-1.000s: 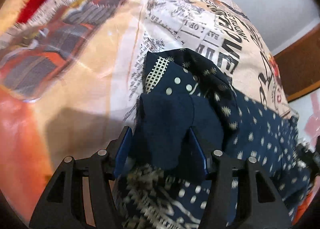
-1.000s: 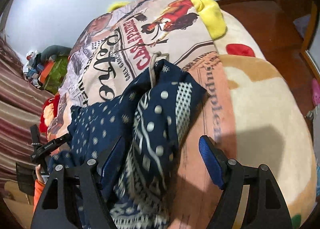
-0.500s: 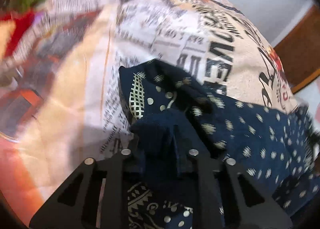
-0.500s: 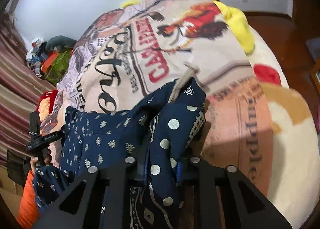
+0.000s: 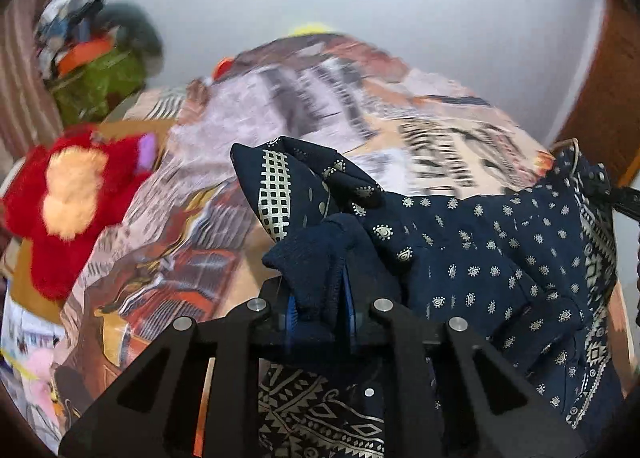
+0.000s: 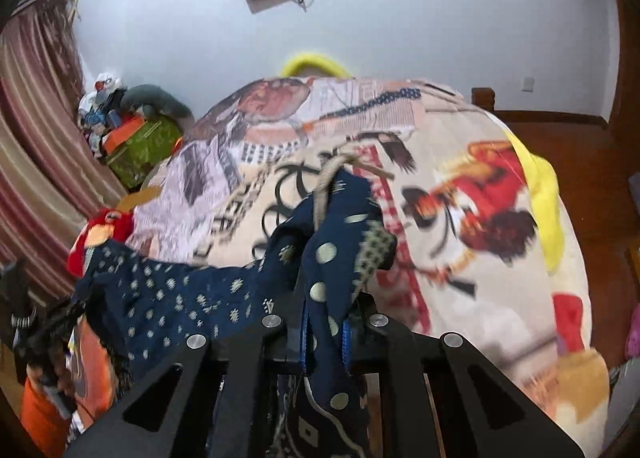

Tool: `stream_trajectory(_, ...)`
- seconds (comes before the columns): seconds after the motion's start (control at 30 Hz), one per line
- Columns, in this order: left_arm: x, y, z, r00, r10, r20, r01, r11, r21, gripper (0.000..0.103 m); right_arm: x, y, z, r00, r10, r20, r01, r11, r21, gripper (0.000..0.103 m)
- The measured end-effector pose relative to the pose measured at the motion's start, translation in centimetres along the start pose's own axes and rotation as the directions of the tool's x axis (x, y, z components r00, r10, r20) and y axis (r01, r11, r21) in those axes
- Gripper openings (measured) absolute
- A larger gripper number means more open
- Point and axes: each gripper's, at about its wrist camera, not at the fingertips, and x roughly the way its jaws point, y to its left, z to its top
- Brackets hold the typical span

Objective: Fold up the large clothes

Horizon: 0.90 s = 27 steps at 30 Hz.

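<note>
Both tools clenched on cloth: left gripper (image 5: 320, 310) and right gripper (image 6: 326, 332) each pinch 1 bunched corner of the navy white-patterned fabric garment (image 5: 500, 258), slung between them above the newsprit-patterned bedspread (image 6: 460, 162). Step: lift-and-spread. Next: pull corners apart, lay flat ahead.

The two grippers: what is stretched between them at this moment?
The navy blue patterned cloth garment spans from the left gripper to the right gripper; each is shut on one corner. Both wrist views show this.

Both wrist views close, facing bed (image 5: 400, 130) and wall (image 6: 400, 18).
</note>
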Motion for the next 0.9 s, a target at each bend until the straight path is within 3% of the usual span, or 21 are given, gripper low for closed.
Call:
stream_trajectory(0.13,3.0,2.9,-0.9,0.997,0.02,-0.081,-0.027,0.996,-0.083,0.02,2.7,0.4,0.8,0.999,-0.035,-0.015,0.035,0.999,0.022,0.01)
stream_trajectory(0.3,5.2,4.0,-2.1,0.984,0.073,-0.163,-0.087,0.993,-0.084,0.031,3.4,0.3,-0.2,0.998,-0.053,-0.043,0.053,0.999,-0.014,0.01)
stream_trajectory(0.4,4.0,4.1,-2.4,0.984,0.077,-0.159,-0.091,0.993,-0.079,0.033,3.2,0.1,-0.7,0.993,-0.07,-0.099,0.067,0.997,-0.027,0.012)
stream_trajectory(0.5,1.9,3.9,-2.4,0.983,0.118,-0.139,-0.125,0.991,-0.046,0.033,1.9,-0.1,-1.3,0.989,-0.082,-0.119,0.078,0.996,-0.038,0.028)
stream_trajectory(0.57,0.1,3.5,-2.4,0.982,0.148,-0.117,-0.15,0.989,-0.004,0.034,0.2,0.1,-1.8,0.99,-0.094,-0.101,0.089,0.995,-0.046,0.061)
stream_trajectory(0.6,-1.1,3.3,-2.5,0.982,0.155,-0.104,-0.155,0.988,0.012,0.034,-0.5,0.3,-1.9,0.992,-0.091,-0.084,0.087,0.995,-0.049,0.066)
stream_trajectory(0.7,-4.6,3.2,-2.7,0.986,0.149,-0.073,-0.147,0.989,0.028,0.044,-4.3,1.4,-2.7,0.998,-0.061,-0.008,0.06,0.995,-0.083,0.07)
stream_trajectory(0.77,-7.1,3.0,-3.1,0.989,0.141,-0.048,-0.139,0.99,0.034,0.053,-6.6,2.2,-3.2,0.999,-0.041,0.004,0.042,0.995,-0.096,0.072)
stream_trajectory(0.9,-12.1,2.3,-4.6,0.995,0.103,-0.004,-0.102,0.994,0.04,0.062,-11.6,3.9,-4.6,0.999,-0.019,0.036,0.022,0.994,-0.106,0.078)
